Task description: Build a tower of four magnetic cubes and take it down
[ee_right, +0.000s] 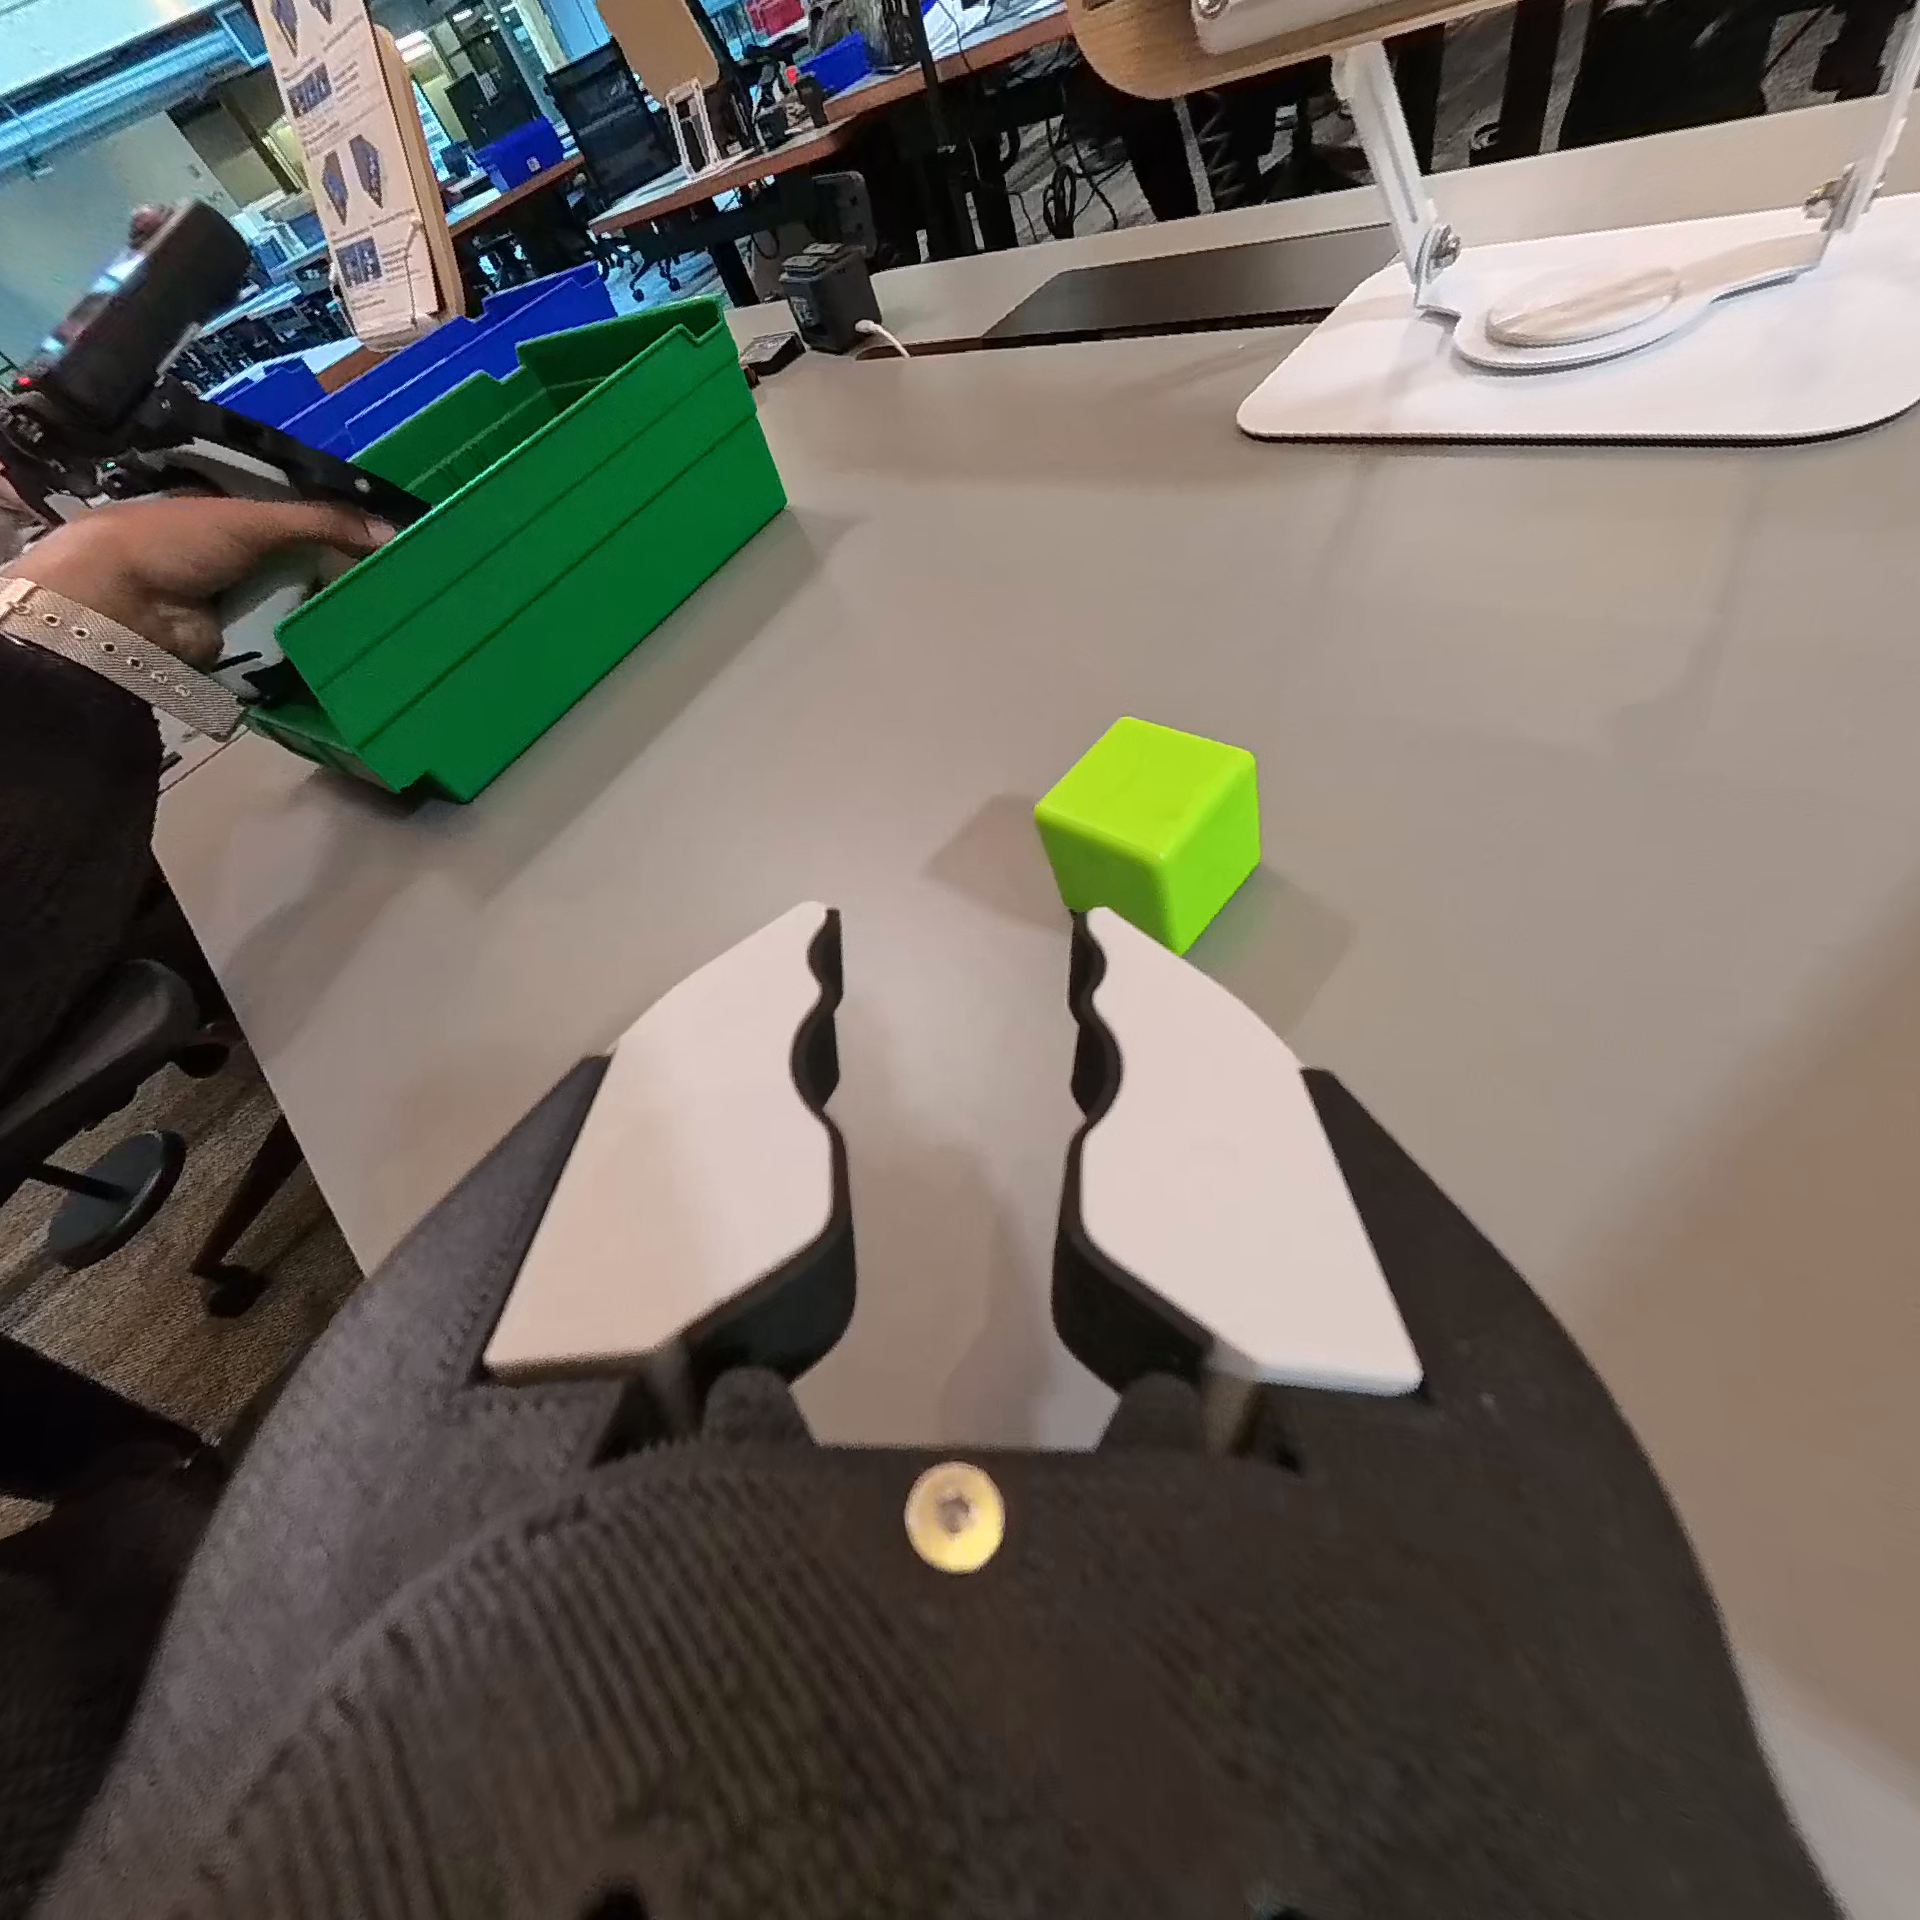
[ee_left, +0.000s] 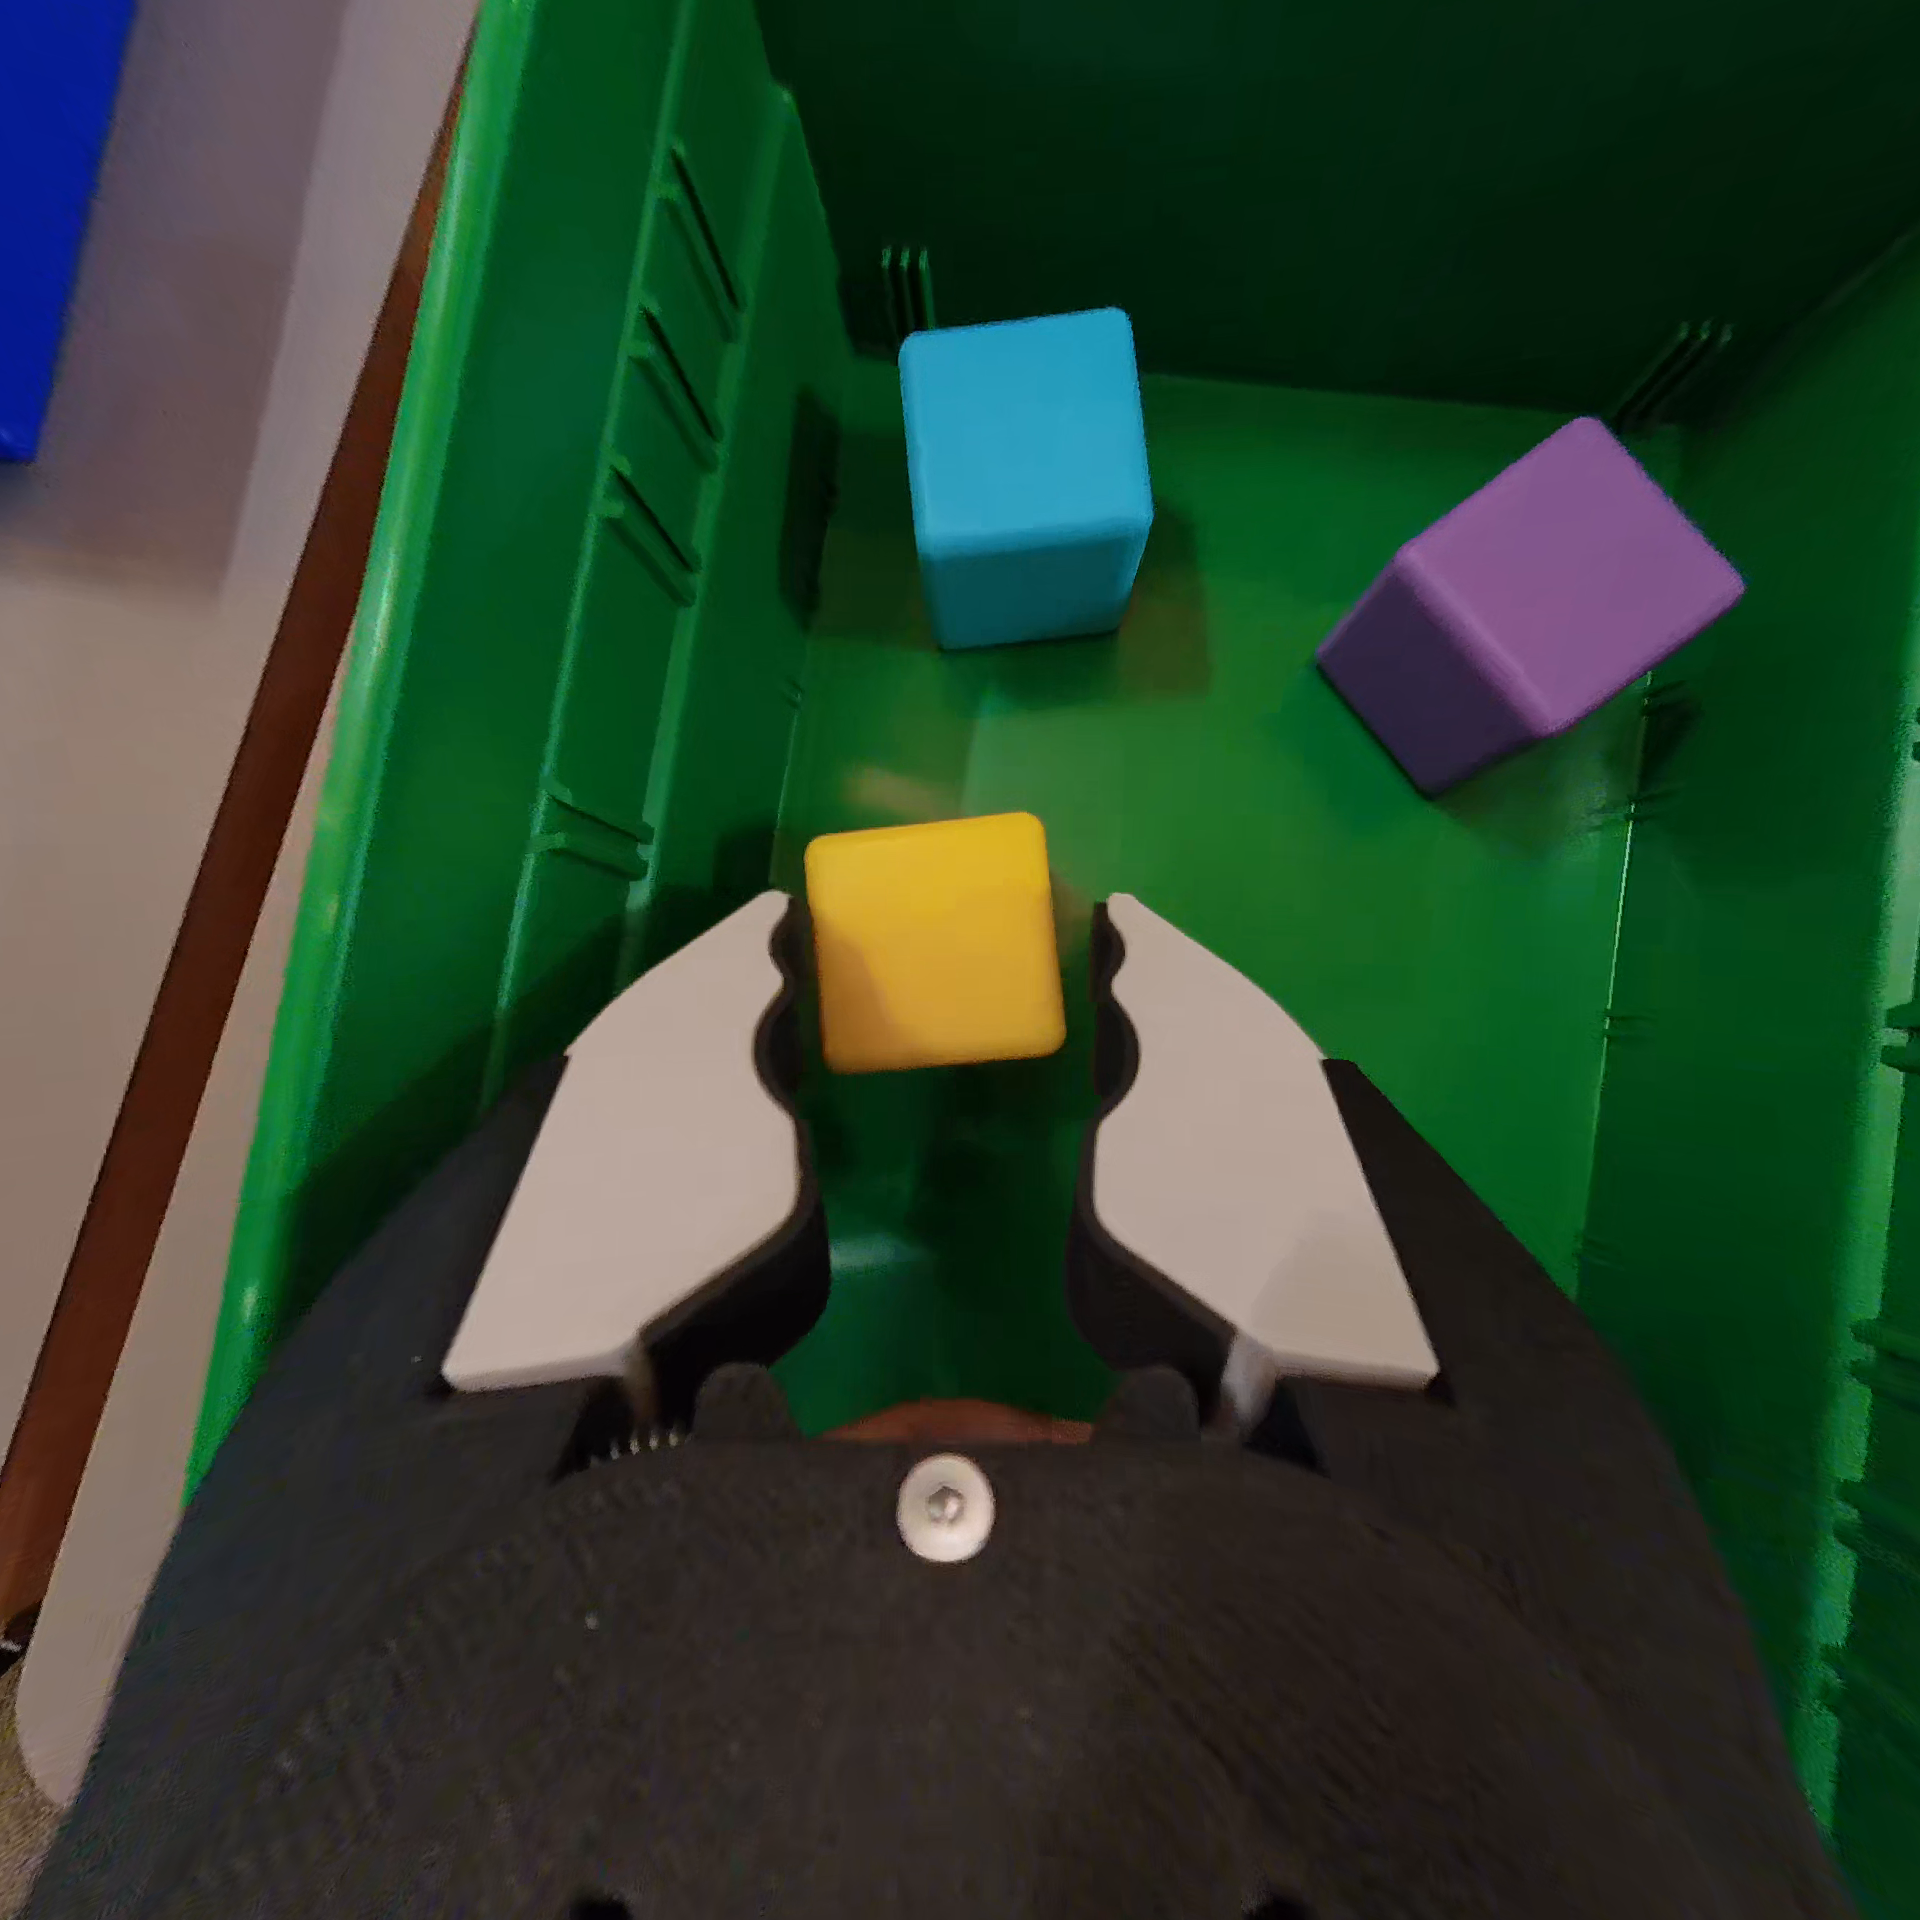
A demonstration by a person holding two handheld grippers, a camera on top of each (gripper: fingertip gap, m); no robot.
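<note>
My left gripper reaches down into a green bin and is open. A yellow cube sits between its fingertips, with a gap on the right side, so it is not clamped. A blue cube and a tilted purple cube lie farther in on the bin floor. My right gripper is open and empty, low over the grey table. A lime green cube stands just ahead of its right fingertip. The bin also shows in the right wrist view, with the other gripper and a hand at its near end.
A white stand base lies at the back right of the table. Blue bins stand behind the green bin, with a black charger near them. The table's left edge and an office chair are at the left. The tips of one gripper are about 50 cm away from the tips of the other.
</note>
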